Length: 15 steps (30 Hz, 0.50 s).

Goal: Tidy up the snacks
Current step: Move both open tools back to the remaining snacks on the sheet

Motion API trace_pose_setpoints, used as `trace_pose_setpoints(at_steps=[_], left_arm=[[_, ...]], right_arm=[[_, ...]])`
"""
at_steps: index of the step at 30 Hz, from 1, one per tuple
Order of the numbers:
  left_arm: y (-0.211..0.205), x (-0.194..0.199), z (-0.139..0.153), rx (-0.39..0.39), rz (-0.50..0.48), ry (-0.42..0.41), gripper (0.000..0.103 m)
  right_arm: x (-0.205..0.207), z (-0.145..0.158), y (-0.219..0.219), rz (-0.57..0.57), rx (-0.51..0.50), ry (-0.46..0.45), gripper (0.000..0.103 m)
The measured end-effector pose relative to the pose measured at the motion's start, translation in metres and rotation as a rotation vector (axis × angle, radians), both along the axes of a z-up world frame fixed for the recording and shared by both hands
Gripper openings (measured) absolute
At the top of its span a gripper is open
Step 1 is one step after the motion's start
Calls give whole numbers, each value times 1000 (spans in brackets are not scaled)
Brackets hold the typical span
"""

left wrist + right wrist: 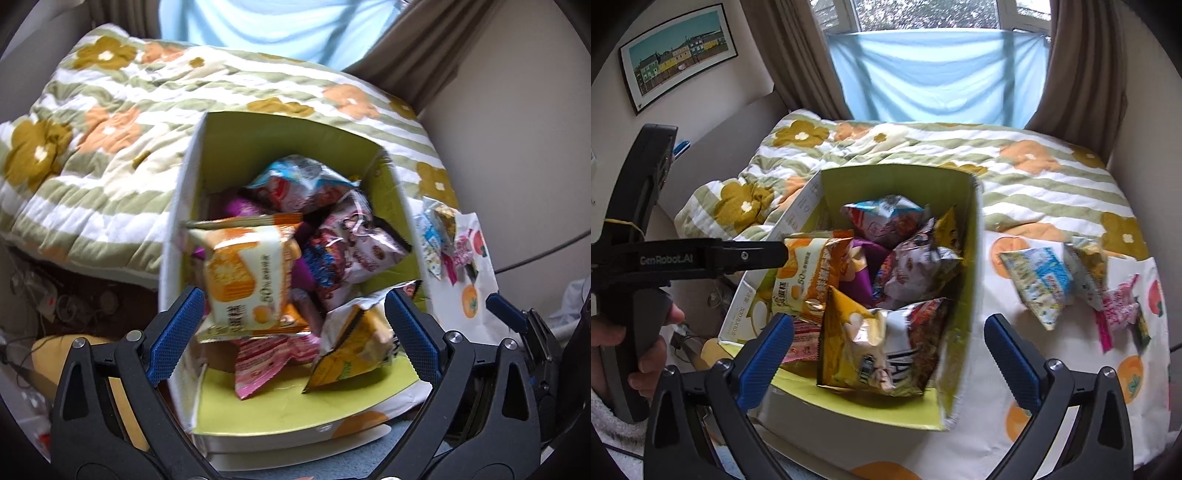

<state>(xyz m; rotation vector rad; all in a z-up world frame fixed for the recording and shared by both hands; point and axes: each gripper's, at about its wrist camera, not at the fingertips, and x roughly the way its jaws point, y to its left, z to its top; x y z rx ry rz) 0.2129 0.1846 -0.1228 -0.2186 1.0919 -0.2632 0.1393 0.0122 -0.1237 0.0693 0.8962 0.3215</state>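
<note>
A: What does the box hold?

B: It is an open cardboard box with a green inside, and it stands on the bed. It is full of snack packets. An orange-and-white packet leans at its left side, a yellow packet lies at the near side, and a blue-and-red packet is at the far side. Between them I see a purple wrapper and a dark patterned one.

A: Are all snacks inside?

B: No. A small group of loose packets lies on the white cloth with oranges, to the right of the box and apart from it.

A: How is the right gripper?

B: Its jaws stand wide apart and grip nothing. It points down at the near side of the box, above the yellow packet.

A: And the left gripper?

B: It is also open, with nothing pressed between the blue pads. It hangs over the near left part of the box. The orange-and-white packet shows between the fingers, but whether it touches them I cannot tell. In the right view, a hand holds its handle.
</note>
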Motion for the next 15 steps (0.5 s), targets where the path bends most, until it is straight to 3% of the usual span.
trace_pose_setpoints(at_steps=[8, 15], left_arm=[[-67, 6, 18, -21, -117, -25, 97], [-155, 20, 30, 67, -186, -70, 97]], right_arm=[[-10, 23, -67, -126, 8, -50, 103], [7, 26, -148, -140, -8, -56, 103]])
